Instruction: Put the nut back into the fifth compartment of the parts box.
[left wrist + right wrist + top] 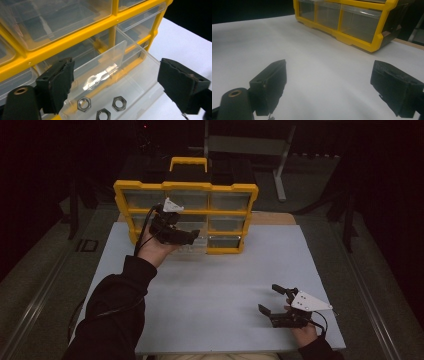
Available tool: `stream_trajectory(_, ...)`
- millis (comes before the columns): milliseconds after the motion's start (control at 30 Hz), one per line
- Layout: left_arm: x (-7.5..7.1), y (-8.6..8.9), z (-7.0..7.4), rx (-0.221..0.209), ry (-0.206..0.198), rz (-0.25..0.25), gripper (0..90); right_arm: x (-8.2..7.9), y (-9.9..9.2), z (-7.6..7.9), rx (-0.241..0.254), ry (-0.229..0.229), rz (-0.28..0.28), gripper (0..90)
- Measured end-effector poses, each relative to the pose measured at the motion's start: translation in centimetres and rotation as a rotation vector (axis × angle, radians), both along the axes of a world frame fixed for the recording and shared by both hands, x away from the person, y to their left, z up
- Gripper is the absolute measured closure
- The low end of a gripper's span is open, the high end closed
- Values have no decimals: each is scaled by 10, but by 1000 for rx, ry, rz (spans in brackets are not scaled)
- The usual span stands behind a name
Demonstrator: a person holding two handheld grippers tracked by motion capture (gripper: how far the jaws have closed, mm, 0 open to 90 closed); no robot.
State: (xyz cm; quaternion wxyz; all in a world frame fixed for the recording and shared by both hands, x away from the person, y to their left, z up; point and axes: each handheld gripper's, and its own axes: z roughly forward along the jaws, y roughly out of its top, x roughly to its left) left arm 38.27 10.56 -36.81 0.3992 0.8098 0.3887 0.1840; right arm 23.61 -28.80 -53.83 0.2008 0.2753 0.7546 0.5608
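left arm, dark sleeve, reached forward from bottom left of the high view, palm up, wrist bent back. left gripper (192, 237) sat in that hand, pointing right and slightly forward, grey plate on top, cable looping down past the wrist. its jaws stood wide apart in the left gripper view, nothing pressed by either pad. right hand (303, 332) rested low at bottom right, near the person. right gripper (270, 299) pointed left, jaws spread wide, nothing between them, grey plate up, cable behind.
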Motion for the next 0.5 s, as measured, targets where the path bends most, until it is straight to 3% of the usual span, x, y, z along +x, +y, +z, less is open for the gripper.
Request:
stream_trajectory(300, -11, 11, 2, -27, 4, -28, 3, 0, 0, 0, -2, -1, -2, 135)
stream_trajectory(500, -22, 23, 1, -59, -2, -55, 0, 0, 0, 0, -2, -1, -3, 135)
